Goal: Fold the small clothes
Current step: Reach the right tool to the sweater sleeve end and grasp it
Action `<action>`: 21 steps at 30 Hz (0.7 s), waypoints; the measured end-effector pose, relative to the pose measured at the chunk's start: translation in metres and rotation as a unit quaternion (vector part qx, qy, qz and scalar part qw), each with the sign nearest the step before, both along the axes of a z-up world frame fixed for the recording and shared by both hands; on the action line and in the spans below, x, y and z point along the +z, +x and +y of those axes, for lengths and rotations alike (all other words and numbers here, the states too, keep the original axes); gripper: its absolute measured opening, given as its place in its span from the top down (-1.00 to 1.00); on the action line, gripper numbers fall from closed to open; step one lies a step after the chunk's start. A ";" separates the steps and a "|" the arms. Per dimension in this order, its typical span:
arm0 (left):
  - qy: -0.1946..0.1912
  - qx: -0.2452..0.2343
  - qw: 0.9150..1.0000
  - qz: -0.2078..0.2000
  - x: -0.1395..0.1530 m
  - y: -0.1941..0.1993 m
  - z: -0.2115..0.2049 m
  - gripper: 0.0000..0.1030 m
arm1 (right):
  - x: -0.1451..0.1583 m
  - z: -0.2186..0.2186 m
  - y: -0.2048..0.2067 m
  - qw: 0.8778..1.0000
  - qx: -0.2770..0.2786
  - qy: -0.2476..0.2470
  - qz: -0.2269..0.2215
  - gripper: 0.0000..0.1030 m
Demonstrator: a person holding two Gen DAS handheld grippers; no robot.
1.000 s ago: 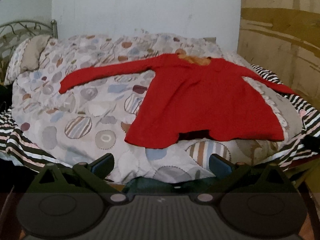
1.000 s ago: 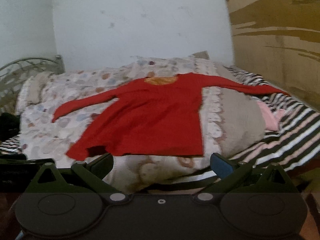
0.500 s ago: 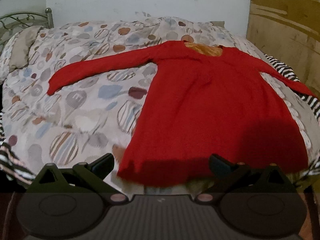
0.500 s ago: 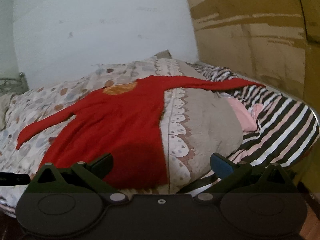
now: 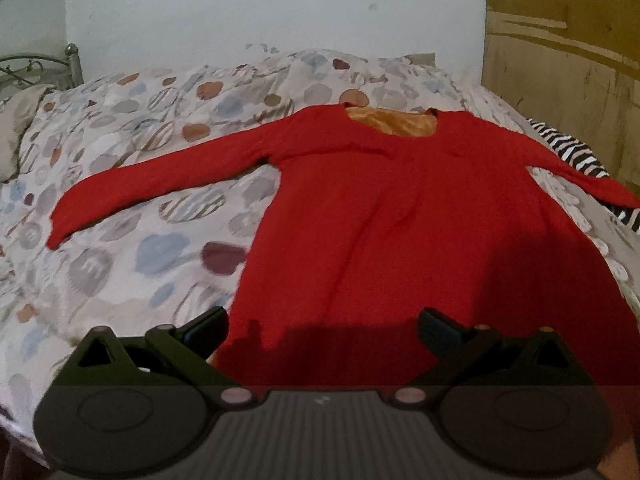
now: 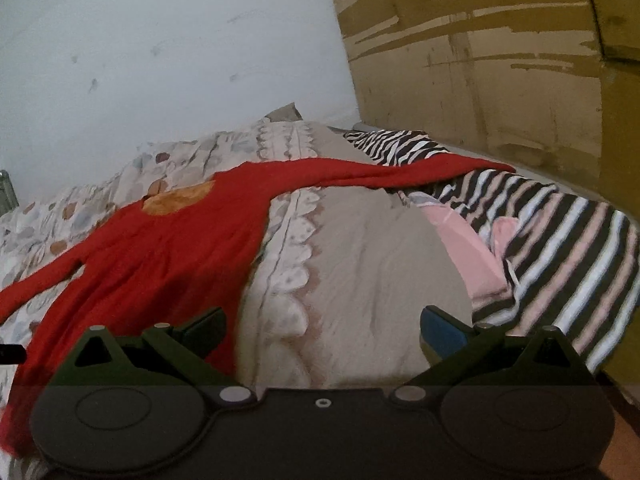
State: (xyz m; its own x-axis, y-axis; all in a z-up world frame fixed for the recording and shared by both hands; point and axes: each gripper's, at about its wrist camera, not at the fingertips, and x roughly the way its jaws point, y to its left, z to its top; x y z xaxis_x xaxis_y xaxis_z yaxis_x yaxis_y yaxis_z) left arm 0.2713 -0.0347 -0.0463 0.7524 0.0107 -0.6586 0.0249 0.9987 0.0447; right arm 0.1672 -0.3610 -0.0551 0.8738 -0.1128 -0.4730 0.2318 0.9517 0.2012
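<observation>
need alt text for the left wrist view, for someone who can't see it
A red long-sleeved garment lies spread flat, sleeves out to both sides, on a bed with a spotted duvet. The open left gripper fills the bottom of the frame, its fingers either side of the garment's near hem, holding nothing. A pale wall and a wooden panel stand behind the bed.

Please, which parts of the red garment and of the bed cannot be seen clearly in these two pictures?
- Red garment, left wrist view: its bottom hem is hidden behind the open left hand-held gripper and lies in dark shadow.
- Its sleeve, same view: the end is cut off by the right edge.
- Pink cloth, right wrist view: half buried under the striped blanket; what it is cannot be told.
- Right hand-held gripper: open, hiding the bed's near edge.
</observation>
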 end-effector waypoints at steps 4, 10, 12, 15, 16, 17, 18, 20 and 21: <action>-0.004 -0.005 1.000 0.003 -0.012 0.018 -0.007 -0.99 | 0.001 -0.022 0.037 0.999 0.044 -0.020 0.014 -0.99; -0.002 -0.014 1.000 0.006 -0.024 0.026 -0.009 -0.99 | 0.014 -0.070 0.093 0.997 0.032 -0.064 0.006 -0.99; 0.005 -0.015 1.000 0.000 -0.025 0.026 -0.006 -0.99 | 0.017 -0.097 0.114 0.998 0.018 -0.059 0.003 -0.99; 0.016 -0.006 1.000 -0.006 -0.026 0.024 0.002 -0.99 | 0.017 -0.144 0.149 0.999 -0.010 -0.052 0.004 -0.99; 0.018 -0.003 1.000 -0.006 -0.026 0.023 0.004 -0.99 | 0.015 -0.158 0.160 0.998 -0.023 -0.051 0.015 -0.99; 0.019 0.001 1.000 -0.006 -0.026 0.022 0.007 -0.99 | 0.014 -0.177 0.174 0.998 -0.042 -0.047 0.027 -0.99; 0.019 0.005 1.000 -0.007 -0.025 0.021 0.011 -0.99 | 0.011 -0.191 0.183 0.997 -0.060 -0.042 0.034 -0.99; 0.020 0.014 1.000 -0.006 -0.024 0.020 0.018 -0.99 | 0.006 -0.219 0.198 0.994 -0.089 -0.025 0.051 -0.99; 0.020 0.018 1.000 -0.005 -0.024 0.020 0.021 -0.99 | 0.002 -0.233 0.205 0.993 -0.103 -0.011 0.060 -0.99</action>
State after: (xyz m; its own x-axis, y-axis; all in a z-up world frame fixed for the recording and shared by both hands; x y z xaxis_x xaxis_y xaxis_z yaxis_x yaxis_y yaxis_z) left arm 0.2909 -0.0140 -0.0700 0.7582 0.0653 -0.6488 -0.0126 0.9963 0.0856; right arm 0.3720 -0.5939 -0.0527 0.7685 -0.2941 -0.5683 0.4424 0.8859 0.1397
